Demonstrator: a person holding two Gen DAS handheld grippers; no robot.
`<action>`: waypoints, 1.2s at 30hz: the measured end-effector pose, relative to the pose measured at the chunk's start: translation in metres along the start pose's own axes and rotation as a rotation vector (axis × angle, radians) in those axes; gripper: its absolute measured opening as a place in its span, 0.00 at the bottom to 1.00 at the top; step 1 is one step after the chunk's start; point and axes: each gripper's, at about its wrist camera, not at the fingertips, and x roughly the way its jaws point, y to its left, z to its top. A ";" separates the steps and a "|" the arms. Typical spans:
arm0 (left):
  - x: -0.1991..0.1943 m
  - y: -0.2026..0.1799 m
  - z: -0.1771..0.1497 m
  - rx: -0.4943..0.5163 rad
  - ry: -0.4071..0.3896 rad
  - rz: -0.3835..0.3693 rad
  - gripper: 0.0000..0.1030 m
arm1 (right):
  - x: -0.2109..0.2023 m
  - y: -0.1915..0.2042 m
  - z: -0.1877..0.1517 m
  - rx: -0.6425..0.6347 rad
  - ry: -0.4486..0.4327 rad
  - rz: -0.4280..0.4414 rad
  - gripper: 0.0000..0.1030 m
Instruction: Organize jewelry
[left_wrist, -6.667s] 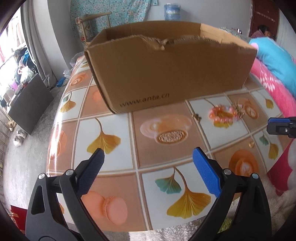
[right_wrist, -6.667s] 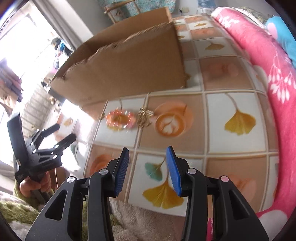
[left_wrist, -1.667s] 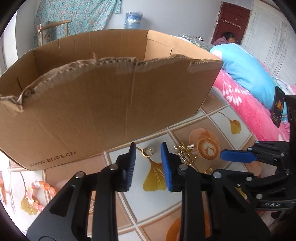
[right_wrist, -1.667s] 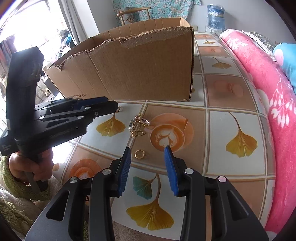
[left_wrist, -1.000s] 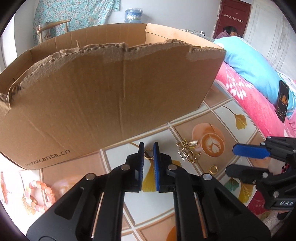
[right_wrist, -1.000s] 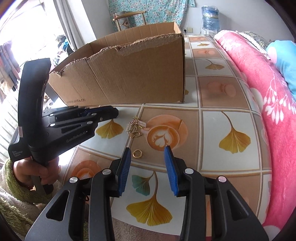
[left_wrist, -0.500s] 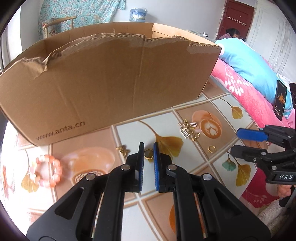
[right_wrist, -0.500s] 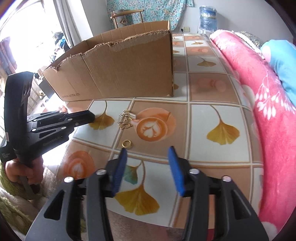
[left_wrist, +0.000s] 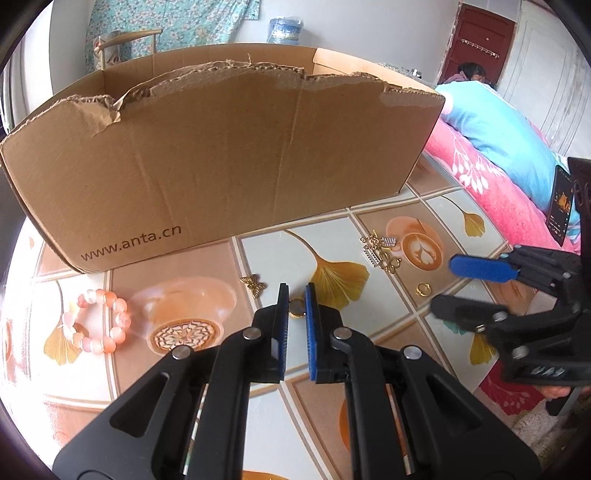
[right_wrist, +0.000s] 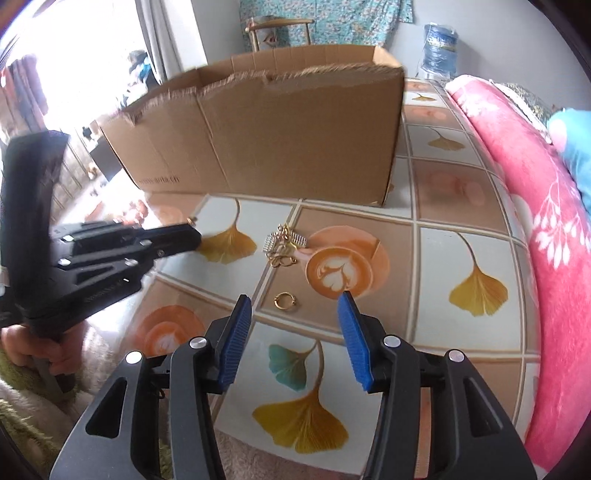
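Your left wrist camera looks steeply down, close over the patterned tabletop (left_wrist: 258, 254), facing the cardboard box (left_wrist: 221, 166). Your right wrist camera views the same box (right_wrist: 295, 136) from farther right; both share the small gold ring (right_wrist: 284, 300).

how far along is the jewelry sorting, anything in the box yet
Nothing visibly done: the cardboard box interior is hidden. In hand: the left gripper is shut on a gold ring. The right gripper is open just short of another gold ring, its jaws having just closed a little. Left on the table: that ring, the gold cluster, the butterfly charm, the bead bracelet.
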 end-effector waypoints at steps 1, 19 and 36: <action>0.000 0.000 0.000 -0.003 -0.001 -0.001 0.07 | 0.002 0.001 0.000 0.002 0.004 -0.003 0.40; -0.012 0.009 -0.005 0.012 0.029 -0.034 0.26 | -0.001 0.000 0.002 0.030 0.011 0.027 0.32; -0.003 -0.010 0.000 0.129 0.045 0.041 0.09 | 0.003 0.001 0.002 0.028 0.017 0.025 0.32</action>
